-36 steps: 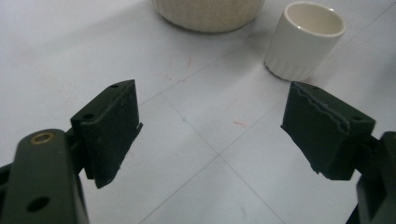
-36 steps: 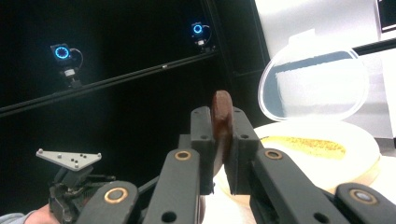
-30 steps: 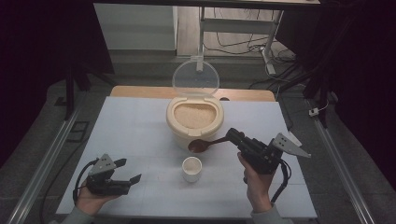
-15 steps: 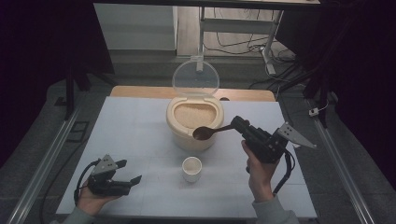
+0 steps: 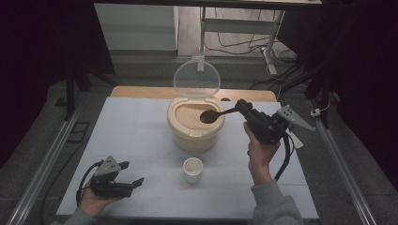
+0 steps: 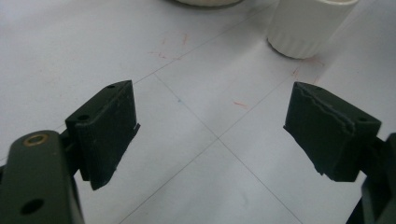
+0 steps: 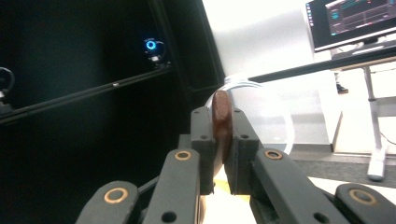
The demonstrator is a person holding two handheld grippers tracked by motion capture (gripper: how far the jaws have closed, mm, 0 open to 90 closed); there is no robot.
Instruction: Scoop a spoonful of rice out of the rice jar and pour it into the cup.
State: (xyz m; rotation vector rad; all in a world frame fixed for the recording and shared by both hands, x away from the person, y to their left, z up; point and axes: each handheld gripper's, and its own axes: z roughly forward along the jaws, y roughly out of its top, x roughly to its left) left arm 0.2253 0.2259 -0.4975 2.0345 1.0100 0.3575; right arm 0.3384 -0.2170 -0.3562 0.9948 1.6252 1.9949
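High view places the one brown spoon [image 5: 213, 115] over the single open rice container [image 5: 195, 123], one white cup [image 5: 193, 169] just before it. Right gripper [image 7: 223, 140] view adds jaws pinching the handle. Left gripper [image 6: 212, 135] rests spread, empty.

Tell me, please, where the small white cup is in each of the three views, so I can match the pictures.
High view: the small white cup stands on the table, in front of the beige container.
Left gripper view: it is at the top right, beyond the open jaws.
Right gripper view: I cannot find it there.
Shared landmark: the container's clear lid, also behind the jaws in the right gripper view.
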